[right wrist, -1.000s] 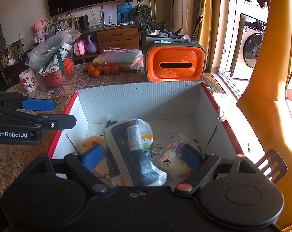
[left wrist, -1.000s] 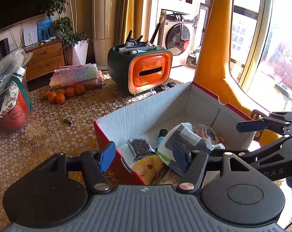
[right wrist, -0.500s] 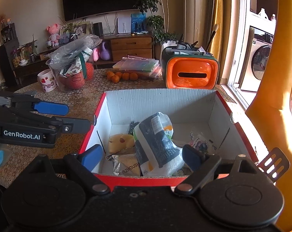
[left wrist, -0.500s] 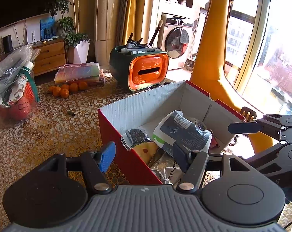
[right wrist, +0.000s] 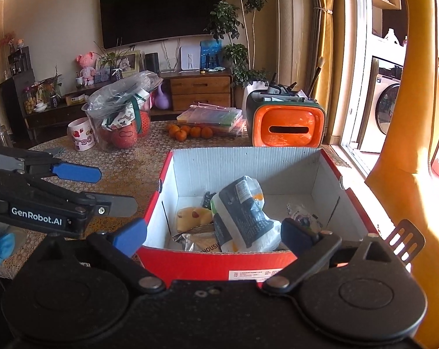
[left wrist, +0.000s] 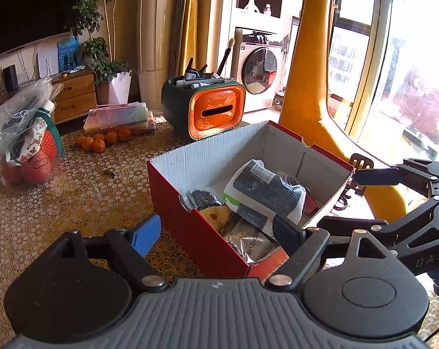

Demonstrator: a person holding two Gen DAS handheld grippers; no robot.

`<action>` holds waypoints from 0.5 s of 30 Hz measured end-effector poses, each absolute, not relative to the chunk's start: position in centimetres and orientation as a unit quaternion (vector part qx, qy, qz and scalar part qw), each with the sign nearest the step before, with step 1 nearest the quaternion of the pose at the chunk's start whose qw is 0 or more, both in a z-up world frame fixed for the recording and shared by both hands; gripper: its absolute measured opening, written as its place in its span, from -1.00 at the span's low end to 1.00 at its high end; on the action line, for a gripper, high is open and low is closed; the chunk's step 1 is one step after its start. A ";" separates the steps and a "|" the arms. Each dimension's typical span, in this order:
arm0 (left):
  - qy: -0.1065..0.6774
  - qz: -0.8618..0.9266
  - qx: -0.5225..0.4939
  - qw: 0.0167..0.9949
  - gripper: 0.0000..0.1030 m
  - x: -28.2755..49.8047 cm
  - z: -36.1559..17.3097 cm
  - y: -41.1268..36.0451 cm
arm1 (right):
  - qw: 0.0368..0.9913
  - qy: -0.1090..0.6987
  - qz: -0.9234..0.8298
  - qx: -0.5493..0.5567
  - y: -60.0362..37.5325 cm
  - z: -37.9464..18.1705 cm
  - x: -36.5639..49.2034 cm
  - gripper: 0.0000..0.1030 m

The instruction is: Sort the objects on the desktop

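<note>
A red cardboard box point(right wrist: 207, 264) with a white inside stands on the patterned table; it also shows in the left wrist view point(left wrist: 187, 226). In it lie a white and dark pouch point(right wrist: 242, 212), a yellow packet point(right wrist: 193, 216), a foil packet point(right wrist: 202, 240) and other small bags. My right gripper point(right wrist: 216, 237) is open and empty, just before the box's near wall. My left gripper point(left wrist: 216, 232) is open and empty, at the box's near left corner; it also shows in the right wrist view point(right wrist: 103, 189).
An orange and green organiser point(right wrist: 287, 125) holding pens stands behind the box. Several oranges point(right wrist: 190, 132) and flat plastic cases point(right wrist: 210, 116) lie at the back. A plastic bag of goods point(right wrist: 122, 113) and a mug point(right wrist: 81, 138) stand back left. A yellow chair point(right wrist: 405, 174) is at the right.
Both grippers have drawn back and up from inside the box, so the box looks smaller and farther. The pouch stays lying in the box.
</note>
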State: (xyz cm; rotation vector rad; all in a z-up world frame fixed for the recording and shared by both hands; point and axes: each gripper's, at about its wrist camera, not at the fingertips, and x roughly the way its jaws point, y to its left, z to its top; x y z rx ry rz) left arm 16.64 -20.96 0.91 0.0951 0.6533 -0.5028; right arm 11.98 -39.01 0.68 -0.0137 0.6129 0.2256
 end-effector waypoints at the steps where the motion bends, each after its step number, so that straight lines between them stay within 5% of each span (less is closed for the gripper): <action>1: 0.315 -0.244 0.047 0.916 0.71 16.5 0.9 -20.9 | 0.948 0.298 0.110 -0.005 -39.1 0.7 11.8 0.97; 7: 0.305 -0.245 0.052 0.919 0.80 15.5 1.1 -21.0 | 0.953 0.288 0.096 0.003 -39.7 0.7 10.4 0.99; 9: 0.301 -0.245 0.052 0.920 1.00 15.1 1.1 -21.0 | 0.954 0.286 0.092 0.007 -39.8 0.6 10.0 0.99; 15: 0.300 -0.252 0.050 0.919 1.00 14.2 1.2 -20.9 | 0.959 0.270 0.081 0.011 -39.9 0.6 8.7 0.99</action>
